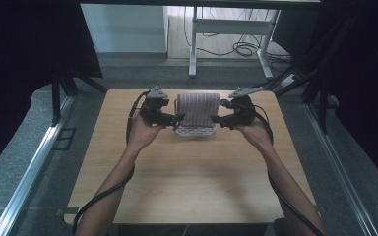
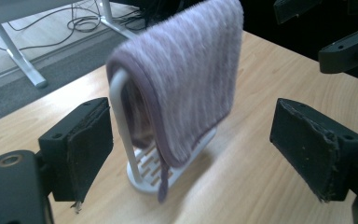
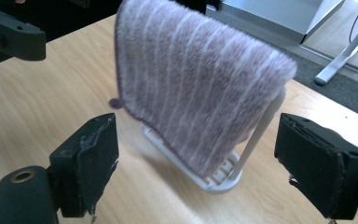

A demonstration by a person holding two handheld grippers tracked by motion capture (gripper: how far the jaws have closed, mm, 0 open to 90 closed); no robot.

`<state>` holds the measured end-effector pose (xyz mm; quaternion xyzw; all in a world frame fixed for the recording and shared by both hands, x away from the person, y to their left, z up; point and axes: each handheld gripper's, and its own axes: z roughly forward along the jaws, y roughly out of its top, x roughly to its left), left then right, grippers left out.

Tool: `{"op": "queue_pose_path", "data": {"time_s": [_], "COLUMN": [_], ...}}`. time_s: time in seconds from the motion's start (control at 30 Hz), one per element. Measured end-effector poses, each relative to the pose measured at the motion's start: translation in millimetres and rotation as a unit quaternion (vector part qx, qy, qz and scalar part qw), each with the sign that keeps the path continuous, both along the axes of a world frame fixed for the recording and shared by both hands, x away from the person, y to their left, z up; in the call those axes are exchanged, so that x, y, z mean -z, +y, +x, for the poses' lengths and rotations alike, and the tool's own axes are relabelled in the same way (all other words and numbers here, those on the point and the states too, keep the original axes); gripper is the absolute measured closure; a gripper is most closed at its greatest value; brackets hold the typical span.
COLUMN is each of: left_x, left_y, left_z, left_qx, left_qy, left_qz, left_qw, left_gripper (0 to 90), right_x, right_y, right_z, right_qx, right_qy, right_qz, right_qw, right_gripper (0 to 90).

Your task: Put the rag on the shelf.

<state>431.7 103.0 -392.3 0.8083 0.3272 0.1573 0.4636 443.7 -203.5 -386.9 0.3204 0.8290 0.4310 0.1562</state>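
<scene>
Toward the far middle of the table [image 1: 187,187], a striped towel [image 1: 198,108] hangs over a white rack [image 1: 195,131]; left gripper [image 1: 173,119] and right gripper [image 1: 217,118] flank it, jaws wide, empty. Soft, light and floppy, I'd guess: pinch a hanging edge

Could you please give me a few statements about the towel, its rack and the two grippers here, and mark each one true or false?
1. The striped towel hangs over a white rack. True.
2. The left gripper is shut on the towel. False: its jaws stand open, one to each side, apart from the cloth.
3. The rack stands on the wooden table. True.
4. The right gripper holds the rack's base. False: its jaws are open and hold nothing.
5. The towel lies flat on the table. False: it is draped over the rack's top bar.
</scene>
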Motion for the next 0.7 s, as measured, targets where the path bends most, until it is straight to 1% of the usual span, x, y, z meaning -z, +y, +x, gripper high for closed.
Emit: {"op": "queue_pose_path", "data": {"time_s": [0.03,0.07,0.1,0.13,0.17,0.2,0.23,0.27,0.3,0.33,0.4,0.43,0.5,0.53,0.57,0.6,0.63,0.67,0.7], "left_x": [1.8,1.8,3.3,6.1,6.1,9.6,9.6,11.7,16.4,19.0,24.9,24.9,31.5,37.6,42.2,42.2,45.7,48.8,54.9], "left_y": [2.4,2.4,3.5,4.2,4.2,4.3,4.3,4.4,4.1,4.1,4.1,4.1,4.3,4.9,5.4,5.4,6.0,6.7,8.6], "left_z": [-5.5,-5.5,-9.7,-16.5,-16.5,-23.2,-23.2,-26.5,-32.9,-36.0,-41.6,-41.6,-46.5,-50.6,-53.3,-53.3,-55.4,-57.8,-62.3], "left_qx": [0.001,0.001,0.001,0.003,0.003,0.006,0.006,0.008,0.012,0.013,0.016,0.016,0.019,0.021,0.02,0.02,0.021,0.02,0.019], "left_qy": [0.001,0.001,0.0,-0.002,-0.002,-0.004,-0.004,-0.004,-0.004,-0.004,0.0,0.0,0.001,0.003,0.006,0.006,0.008,0.01,0.012], "left_qz": [-0.002,-0.002,-0.001,0.006,0.006,0.011,0.011,0.012,0.015,0.015,0.015,0.015,0.017,0.02,0.018,0.018,0.018,0.018,0.015], "left_qw": [1.0,1.0,1.0,1.0,1.0,0.9999,0.9999,0.9999,0.9998,0.9998,0.9997,0.9997,0.9997,0.9996,0.9996,0.9996,0.9996,0.9996,0.9996], "left_gripper": [13.0,13.1,13.1,13.1,13.2,13.2,13.2,13.2,13.2,13.2,13.2,13.2,13.2,13.2,13.2,13.2,13.2,13.2,13.2], "right_x": [1.1,1.1,3.7,5.4,5.4,9.8,12.4,12.4,19.2,21.8,28.6,28.6,35.6,42.7,45.4,45.4,53.5,53.5,60.6], "right_y": [-0.8,-0.8,-2.1,-2.7,-2.7,-3.4,-3.7,-3.7,-4.3,-4.4,-4.8,-4.8,-5.1,-5.7,-5.8,-5.8,-5.9,-5.9,-5.5], "right_z": [-3.0,-3.0,-9.0,-11.9,-11.9,-17.6,-20.3,-20.3,-26.4,-28.2,-33.2,-33.2,-37.7,-42.1,-43.8,-43.8,-48.8,-48.8,-53.0], "right_qx": [-0.001,-0.001,-0.003,-0.004,-0.004,-0.007,-0.009,-0.009,-0.012,-0.013,-0.015,-0.015,-0.017,-0.018,-0.018,-0.018,-0.019,-0.019,-0.021], "right_qy": [0.001,0.001,0.001,0.003,0.003,0.004,0.006,0.006,0.009,0.011,0.014,0.014,0.017,0.021,0.022,0.022,0.025,0.025,0.026], "right_qz": [-0.002,-0.002,-0.003,-0.004,-0.004,-0.006,-0.006,-0.006,-0.007,-0.007,-0.011,-0.011,-0.013,-0.013,-0.014,-0.014,-0.017,-0.017,-0.021], "right_qw": [1.0,1.0,1.0,1.0,1.0,0.9999,0.9999,0.9999,0.9999,0.9998,0.9997,0.9997,0.9996,0.9995,0.9995,0.9995,0.9994,0.9994,0.9992], "right_gripper": [13.3,13.3,13.3,13.3,13.3,13.2,13.2,13.2,12.9,12.9,12.8,12.8,12.8,12.8,12.8,12.8,12.8,12.8,12.9]}}
